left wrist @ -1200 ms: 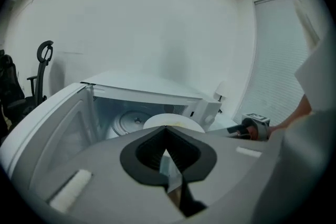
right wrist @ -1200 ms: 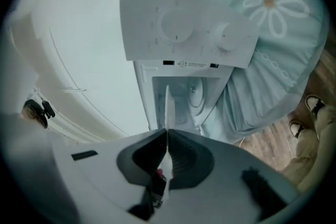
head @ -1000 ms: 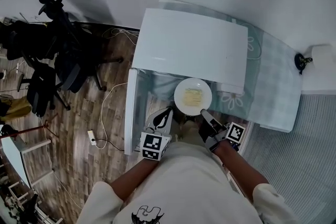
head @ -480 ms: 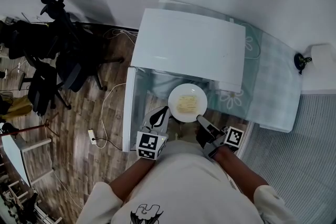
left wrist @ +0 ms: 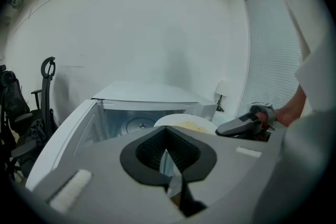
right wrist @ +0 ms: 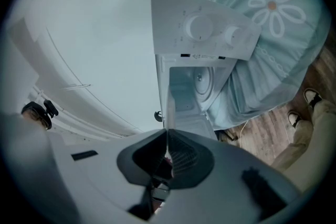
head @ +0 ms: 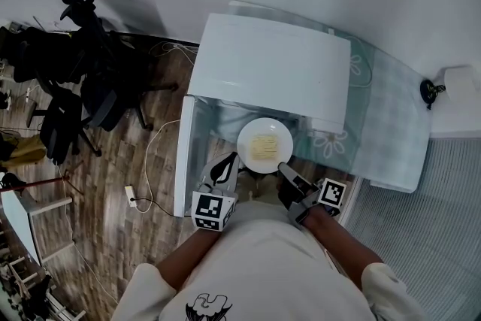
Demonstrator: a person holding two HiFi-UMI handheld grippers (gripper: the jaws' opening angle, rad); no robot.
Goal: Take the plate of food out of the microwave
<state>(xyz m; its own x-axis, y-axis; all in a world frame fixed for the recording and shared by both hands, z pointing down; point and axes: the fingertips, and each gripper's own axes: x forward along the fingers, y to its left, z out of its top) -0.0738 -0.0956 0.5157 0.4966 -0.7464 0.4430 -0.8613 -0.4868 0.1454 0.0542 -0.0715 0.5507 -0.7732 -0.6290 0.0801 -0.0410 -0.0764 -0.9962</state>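
In the head view, a white microwave (head: 270, 64) sits in the upper middle of the frame on a table draped in a pale green flowered cloth (head: 391, 116). Its door (head: 183, 162) stands open along the left side. Dark office chairs (head: 64, 109) crowd the left edge on a wooden floor (head: 143, 154) crossed by white cables. The plate (head: 252, 133), with yellow food (head: 264, 146) on it, lies level just below the microwave's front edge, in the middle of the frame. The left gripper (head: 228, 160) points at the plate's lower left rim, just beside it. The right gripper (head: 284, 169) meets the lower right rim.

In the left gripper view, the left gripper (left wrist: 166, 131) shows its jaws pressed together at the tips with nothing between them. Beyond them the plate (left wrist: 176, 120) hangs in front of the open cavity, the door (left wrist: 68, 134) swung out at lower left. The right gripper (left wrist: 228, 127) reaches in from the right onto the plate's rim. A chair (left wrist: 47, 92) stands at the left and a window blind (left wrist: 273, 50) at the right.

The right gripper view is rolled sideways. The right gripper (right wrist: 167, 136) has its jaws clamped on the plate (right wrist: 168, 107), seen edge-on as a pale strip rising from the tips. The microwave (right wrist: 205, 29), with its two knobs, fills the upper middle, the cloth (right wrist: 278, 13) the upper right, and a shoe (right wrist: 313, 96) rests on the floor (right wrist: 273, 123).
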